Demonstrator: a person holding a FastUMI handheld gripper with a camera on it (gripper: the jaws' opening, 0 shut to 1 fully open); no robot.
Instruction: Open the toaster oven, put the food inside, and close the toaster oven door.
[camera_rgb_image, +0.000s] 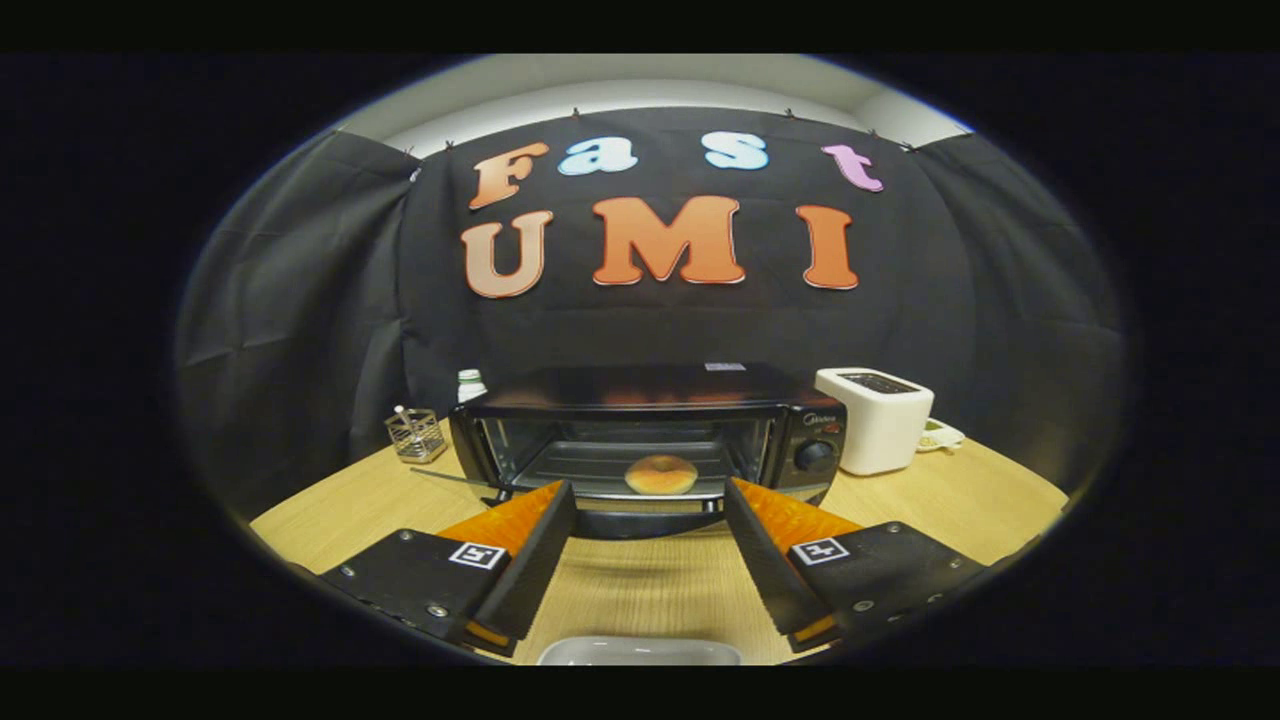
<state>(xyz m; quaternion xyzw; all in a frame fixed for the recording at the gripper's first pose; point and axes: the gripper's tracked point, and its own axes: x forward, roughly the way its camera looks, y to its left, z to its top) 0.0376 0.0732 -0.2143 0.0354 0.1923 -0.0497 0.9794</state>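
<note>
The black toaster oven (790, 425) stands on the wooden table straight ahead of my fingers. Its door (640, 522) hangs folded down at the front, so the cavity is exposed. A round golden bun (661, 474) lies on the rack inside, toward the front. My gripper (650, 488) is open, its fingers spread wide with nothing between them. It is held back from the oven, with the fingertips lined up on either side of the doorway. A white dish (640, 652) shows just below and between the fingers.
A white toaster (880, 420) stands to the right of the oven, with a small pale object behind it. To the oven's left are a wire holder (415, 435) and a white bottle (470, 385). Bare wooden tabletop (640, 590) stretches between my fingers and the oven.
</note>
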